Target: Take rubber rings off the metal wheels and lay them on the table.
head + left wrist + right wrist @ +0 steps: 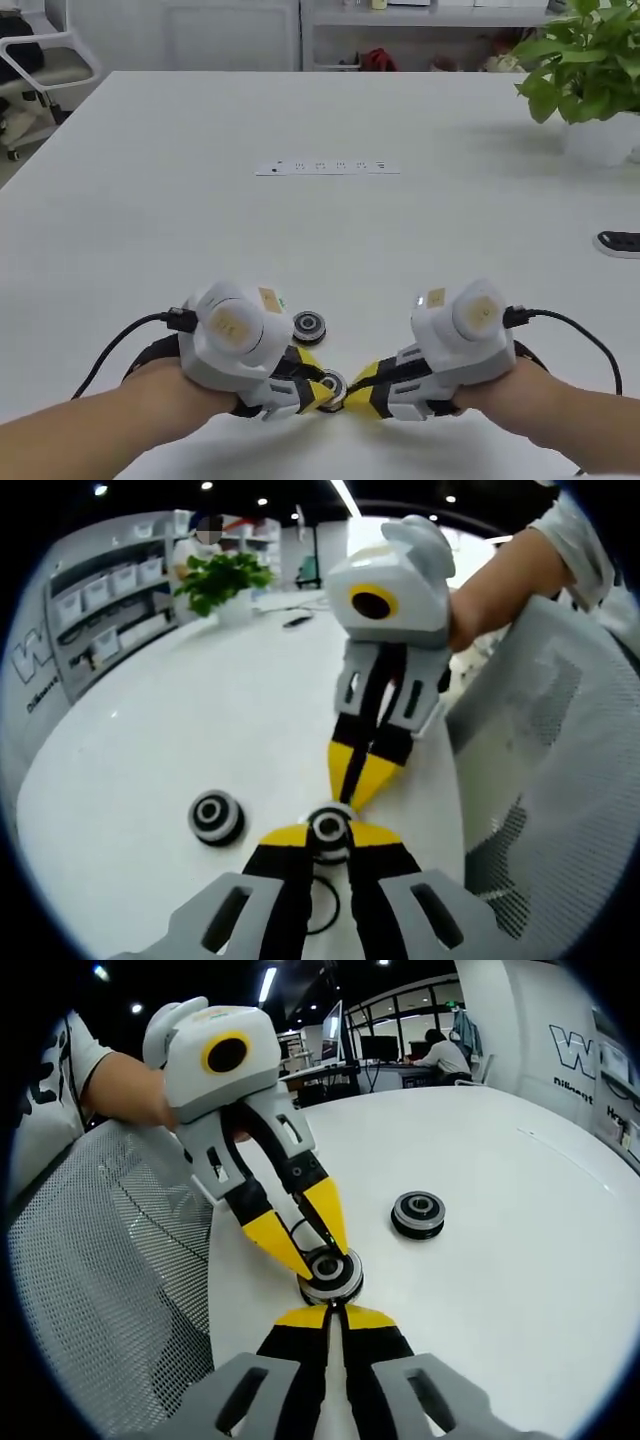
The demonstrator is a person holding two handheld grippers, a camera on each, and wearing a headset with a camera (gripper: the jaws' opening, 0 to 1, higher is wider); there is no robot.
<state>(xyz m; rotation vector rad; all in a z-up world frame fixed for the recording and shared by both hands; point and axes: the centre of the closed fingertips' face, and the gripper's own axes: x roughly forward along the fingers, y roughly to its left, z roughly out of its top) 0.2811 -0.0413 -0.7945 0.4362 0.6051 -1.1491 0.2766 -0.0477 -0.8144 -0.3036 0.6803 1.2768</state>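
Holds metal wheel (332,1272) clamped in left gripper (330,832) at bottom centre of head view; presses right gripper (335,1312), jaws pinched together, against its rim. Leaves second wheel (308,324) just up-left on table (330,230).

Left gripper (318,388) and right gripper (352,388) are both done up as rounded white shells with a round yellow patch on top. Black jaws are tipped in yellow (grey slotted plastic at the base). A black cable (120,345) is plugged into each. A white sleeve (590,540) is worn.
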